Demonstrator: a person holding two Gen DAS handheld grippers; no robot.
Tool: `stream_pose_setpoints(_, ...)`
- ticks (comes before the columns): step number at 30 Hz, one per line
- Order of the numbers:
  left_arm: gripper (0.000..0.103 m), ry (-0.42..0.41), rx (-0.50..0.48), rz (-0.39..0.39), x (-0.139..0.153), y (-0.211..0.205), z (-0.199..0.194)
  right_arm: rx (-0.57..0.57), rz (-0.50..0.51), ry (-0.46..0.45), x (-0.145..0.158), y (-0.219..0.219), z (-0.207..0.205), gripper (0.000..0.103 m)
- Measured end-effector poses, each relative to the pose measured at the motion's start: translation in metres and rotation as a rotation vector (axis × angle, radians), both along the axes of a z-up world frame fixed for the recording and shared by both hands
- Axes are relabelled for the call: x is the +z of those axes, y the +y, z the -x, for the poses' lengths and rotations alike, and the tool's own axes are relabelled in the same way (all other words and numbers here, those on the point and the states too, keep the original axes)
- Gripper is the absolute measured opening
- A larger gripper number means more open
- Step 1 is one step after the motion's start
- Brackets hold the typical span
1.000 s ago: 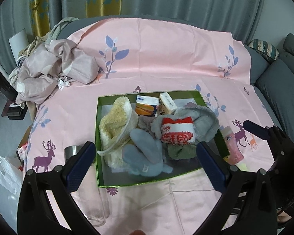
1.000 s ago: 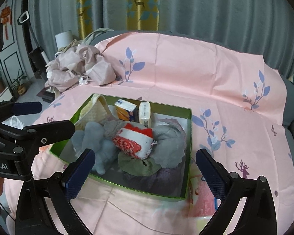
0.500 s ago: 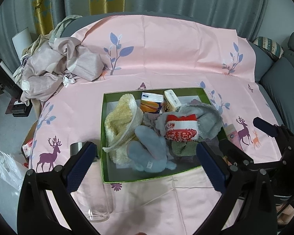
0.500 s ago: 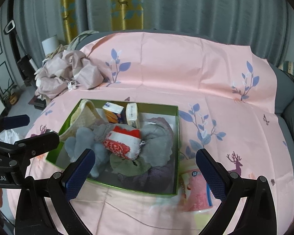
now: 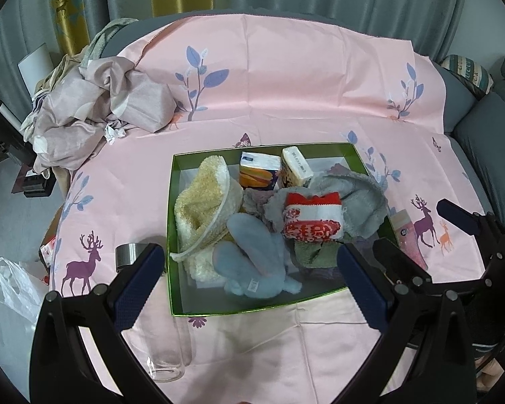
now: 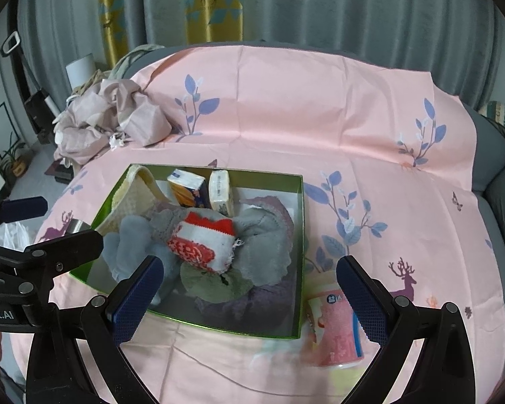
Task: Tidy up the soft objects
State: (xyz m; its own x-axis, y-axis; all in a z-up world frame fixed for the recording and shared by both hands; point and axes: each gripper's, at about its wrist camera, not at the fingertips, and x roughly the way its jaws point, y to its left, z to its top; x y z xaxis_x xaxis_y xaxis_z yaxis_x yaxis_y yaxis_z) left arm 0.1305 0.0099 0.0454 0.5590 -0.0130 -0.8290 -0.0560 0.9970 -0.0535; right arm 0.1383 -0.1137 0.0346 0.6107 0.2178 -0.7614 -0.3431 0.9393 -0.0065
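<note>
Both tongs, left (image 5: 249,277) and right (image 6: 249,286), hang spread and empty; the box (image 6: 298,232) of soft things lies just ahead, below each, neither clearly nearer.

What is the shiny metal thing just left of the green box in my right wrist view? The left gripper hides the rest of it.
Observer: It is the metal cap of a clear glass bottle. The bottle is on the pink cloth, beside the left wall of the green box.
Operator: Does the left gripper hold anything?
Observer: No. Its jaws are open and empty, and they point at the box.
Operator: Has the blue fluffy item any mark?
Observer: Yes, there is a small white label on its near end.
</note>
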Motion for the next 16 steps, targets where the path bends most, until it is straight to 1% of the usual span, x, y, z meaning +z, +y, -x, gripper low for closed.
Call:
stream_pose_setpoints(12,0.102,-0.011,0.005,0.014,-0.0004,0.0031,-0.0041,-0.013,-0.014,0.016,-0.0049,-0.0042,-0.0046,0.102)
stream_pose_setpoints(16,0.102,-0.012,0.009,0.004,-0.0014,0.0025,-0.0063,-0.018,-0.016,0.021,-0.0056,-0.005,-0.0046,0.102)
